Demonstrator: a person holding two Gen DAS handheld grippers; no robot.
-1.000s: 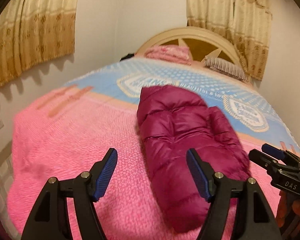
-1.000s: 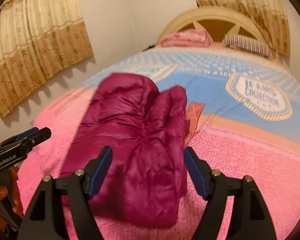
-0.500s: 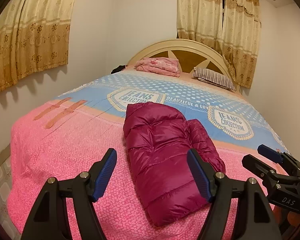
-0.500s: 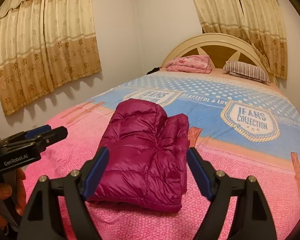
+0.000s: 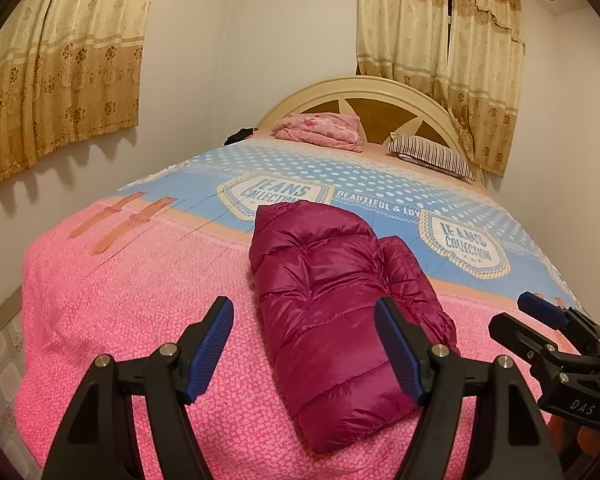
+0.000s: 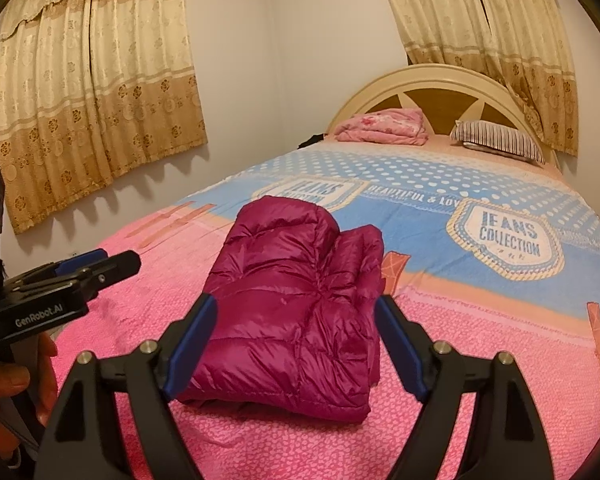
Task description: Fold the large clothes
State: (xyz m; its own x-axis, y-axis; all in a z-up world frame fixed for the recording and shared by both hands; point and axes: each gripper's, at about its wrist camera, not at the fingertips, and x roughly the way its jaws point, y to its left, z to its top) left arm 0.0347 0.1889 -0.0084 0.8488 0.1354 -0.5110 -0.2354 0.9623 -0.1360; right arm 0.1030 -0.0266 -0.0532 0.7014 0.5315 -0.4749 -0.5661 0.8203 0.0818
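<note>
Showing only in the right-wrist view, a hand grips the left gripper.

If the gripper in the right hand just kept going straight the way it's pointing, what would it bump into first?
Most likely the folded magenta puffer jacket on the bed. The right gripper points slightly downward with jaws open and empty, the jacket centred ahead; exact depth is hard to judge.

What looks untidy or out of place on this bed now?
Nothing much. The jacket lies folded on the bedspread, though one folded part bulges beside the main bundle. Both grippers are open and hold nothing.
</note>
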